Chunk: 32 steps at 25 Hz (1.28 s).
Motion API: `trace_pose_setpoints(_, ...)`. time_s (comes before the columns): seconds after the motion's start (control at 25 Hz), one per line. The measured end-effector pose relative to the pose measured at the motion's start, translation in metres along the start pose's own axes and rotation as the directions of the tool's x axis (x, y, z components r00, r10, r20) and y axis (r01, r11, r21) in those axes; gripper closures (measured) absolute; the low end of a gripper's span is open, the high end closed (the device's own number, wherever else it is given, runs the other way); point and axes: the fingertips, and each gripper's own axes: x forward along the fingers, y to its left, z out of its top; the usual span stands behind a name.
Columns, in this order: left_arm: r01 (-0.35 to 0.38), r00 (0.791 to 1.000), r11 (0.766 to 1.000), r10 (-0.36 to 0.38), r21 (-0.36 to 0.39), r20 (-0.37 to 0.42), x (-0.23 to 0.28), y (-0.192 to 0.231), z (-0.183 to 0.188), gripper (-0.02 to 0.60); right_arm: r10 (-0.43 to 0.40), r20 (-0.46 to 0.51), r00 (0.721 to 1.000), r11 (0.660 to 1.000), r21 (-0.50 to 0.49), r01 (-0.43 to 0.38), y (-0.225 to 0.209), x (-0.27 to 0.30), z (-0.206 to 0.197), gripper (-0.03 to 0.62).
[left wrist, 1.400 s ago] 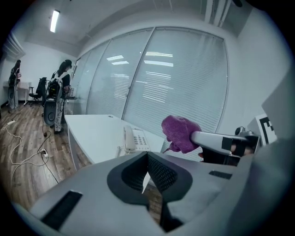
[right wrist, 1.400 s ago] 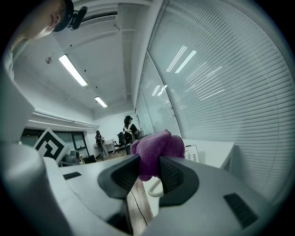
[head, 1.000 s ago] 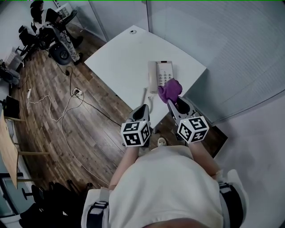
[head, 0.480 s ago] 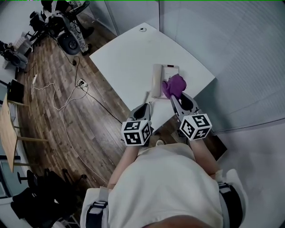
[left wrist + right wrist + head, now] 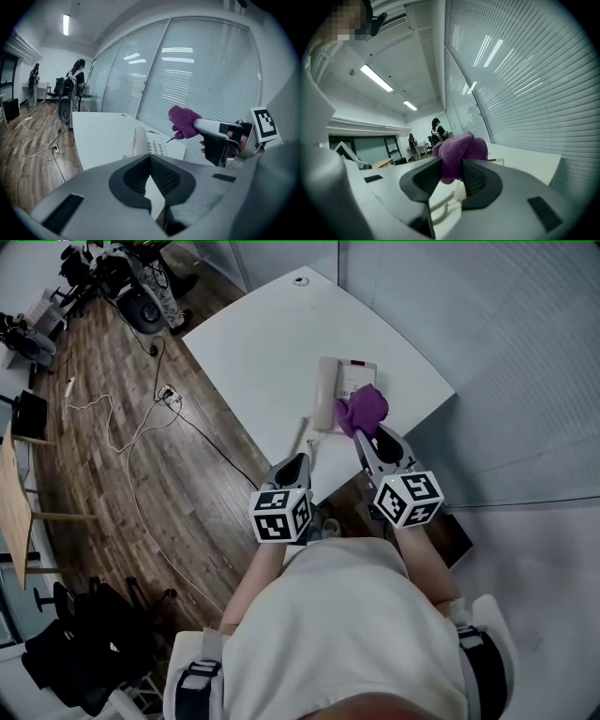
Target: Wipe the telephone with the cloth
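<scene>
Crowding the desk's [image 5: 253, 352] near corner sits the telephone [image 5: 330, 390], far half bare; right tongs [image 5: 366, 435] grip cloth [image 5: 364, 409], left tongs [image 5: 302, 461] closed, empty; keypad [image 5: 152, 146] clear only in left gripper view.

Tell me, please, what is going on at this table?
A person stands at a white table with a gripper in each hand. The right claw is shut on a purple cloth and holds it over the white telephone; from the left gripper view the cloth appears raised just above the phone rather than pressed on it. The left claw is shut and empty, near the table's front edge, short of the phone.
</scene>
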Motion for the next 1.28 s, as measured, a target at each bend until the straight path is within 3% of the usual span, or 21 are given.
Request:
trace_pose_setpoints(0.32, 0.029, 1.0, 0.999, -0.029, 0.041, -0.011, 0.026, 0.001, 0.014, 0.561, -0.032, 0.009, 0.999, 0.999, -0.002, 0.032, -0.021, 0.016, 0.007, 0.465)
trace_pose_setpoints(1.28, 0.088, 0.992, 0.996, -0.086, 0.025, -0.087, 0.084, 0.046, 0.039, 0.56, -0.112, -0.058, 0.992, 0.985, -0.135, 0.104, -0.067, 0.141, 0.022, 0.465)
